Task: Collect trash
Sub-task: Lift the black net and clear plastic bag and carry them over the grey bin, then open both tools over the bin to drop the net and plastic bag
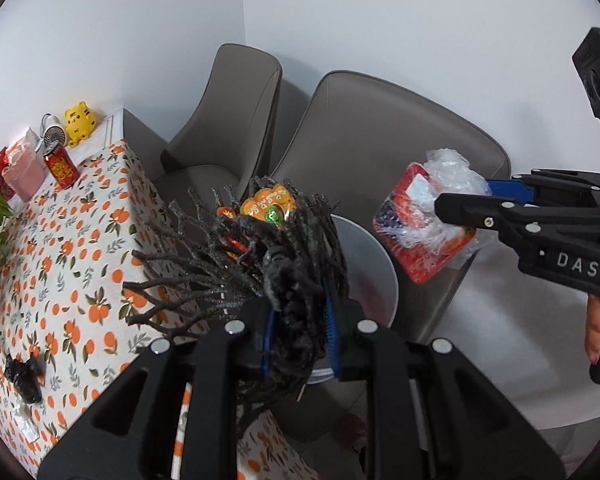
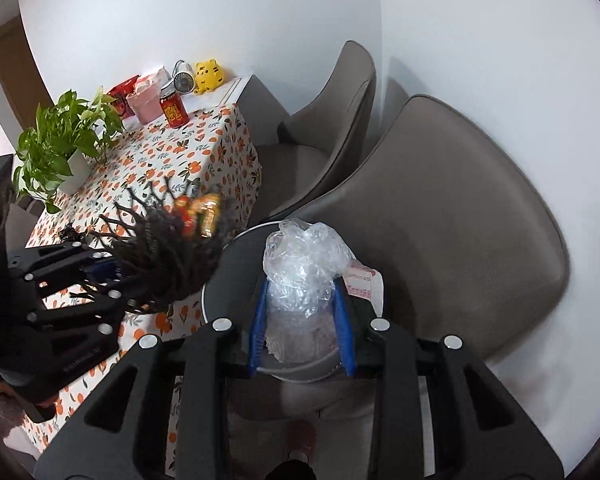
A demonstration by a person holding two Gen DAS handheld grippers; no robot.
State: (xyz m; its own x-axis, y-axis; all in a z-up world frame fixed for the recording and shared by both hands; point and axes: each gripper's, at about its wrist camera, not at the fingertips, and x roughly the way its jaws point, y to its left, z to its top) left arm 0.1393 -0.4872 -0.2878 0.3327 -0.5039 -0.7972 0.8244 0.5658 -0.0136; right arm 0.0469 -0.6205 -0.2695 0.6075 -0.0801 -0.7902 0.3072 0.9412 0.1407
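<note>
My left gripper (image 1: 298, 328) is shut on a bundle of black glittery twigs (image 1: 236, 256) with orange and red ornaments (image 1: 270, 206); it shows from the side in the right wrist view (image 2: 168, 252). My right gripper (image 2: 302, 300) is shut on a crumpled clear plastic wrapper with a red food tray (image 1: 424, 220), seen between the blue pads (image 2: 304, 268). Both hold their loads above a round grey trash bin (image 1: 368, 264) whose rim shows in the right wrist view (image 2: 228, 252), beside the table.
A table with an orange-print cloth (image 1: 60, 264) carries black scraps (image 1: 24, 376), a red can (image 1: 62, 168), a pink box (image 1: 22, 176), a yellow tiger toy (image 1: 79, 122), a small fan (image 2: 182, 74) and a potted plant (image 2: 68, 140). Two grey chairs (image 2: 440, 216) stand by the white wall.
</note>
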